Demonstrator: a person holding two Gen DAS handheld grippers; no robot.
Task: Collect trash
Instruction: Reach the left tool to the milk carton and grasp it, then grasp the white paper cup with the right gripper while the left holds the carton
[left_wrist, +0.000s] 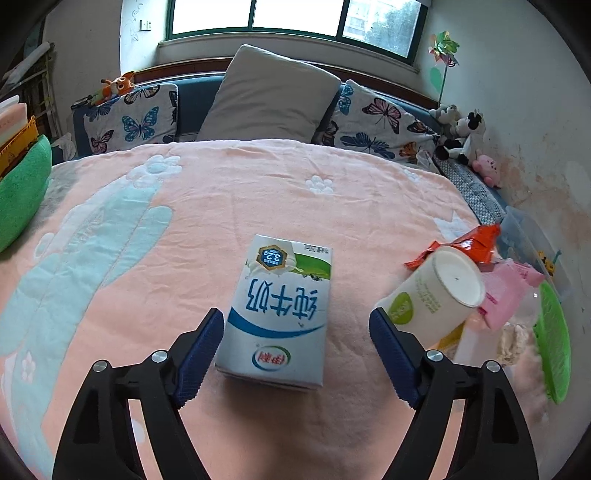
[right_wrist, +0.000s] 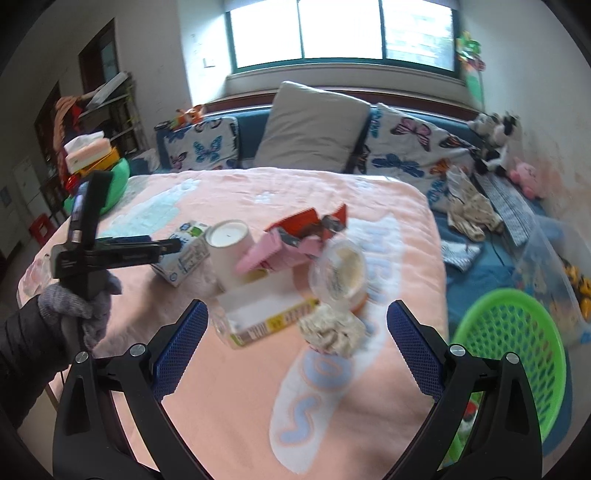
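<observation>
Bright green-framed window (left_wrist: 295, 18) above bed's blue headboard (left_wrist: 195, 99).

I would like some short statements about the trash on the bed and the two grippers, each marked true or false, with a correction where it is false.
1. The milk carton lies flat on the pink blanket. True.
2. The left gripper is shut on the carton. False: its jaws stand open on either side of the carton.
3. The white paper cup stands upright. False: it is tipped over, leaning on the other trash.
4. The green basket is to the right of the trash pile. True.
5. The right gripper holds the crumpled paper. False: it is open and holds nothing.
</observation>
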